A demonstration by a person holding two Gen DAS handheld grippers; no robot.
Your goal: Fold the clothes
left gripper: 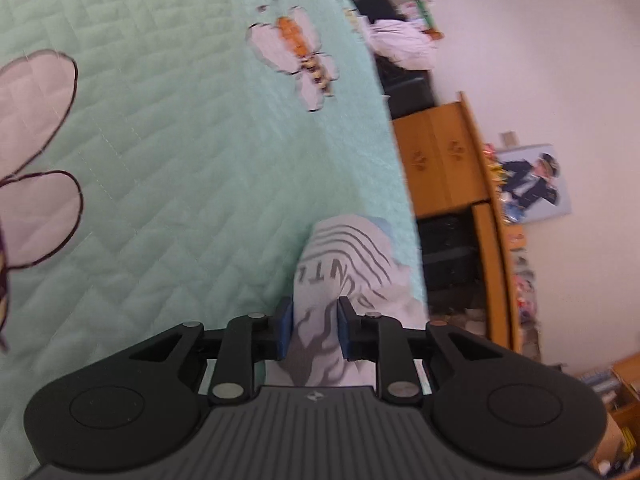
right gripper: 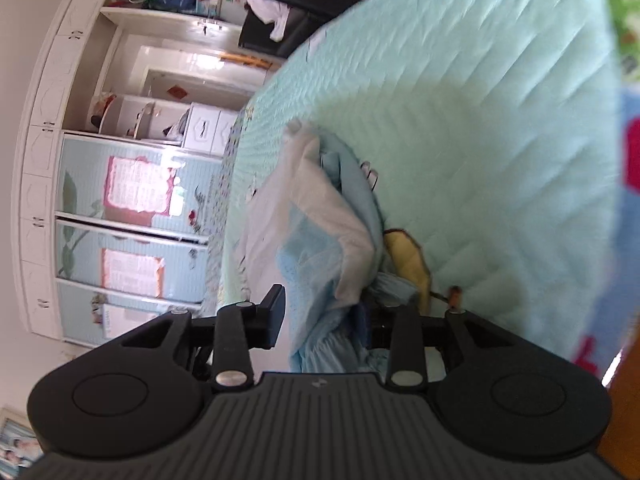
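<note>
Left wrist: left gripper point(left gripper: 313, 330) pinches white garment point(left gripper: 344, 264) printed "NTL"

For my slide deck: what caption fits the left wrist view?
Left tongs grip a white printed garment over a mint quilt with a butterfly patch.

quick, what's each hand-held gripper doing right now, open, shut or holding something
Left hand-held gripper: shut on the white printed garment.
Right hand-held gripper: light blue and white cloth between its fingers; grip cannot be told.
</note>
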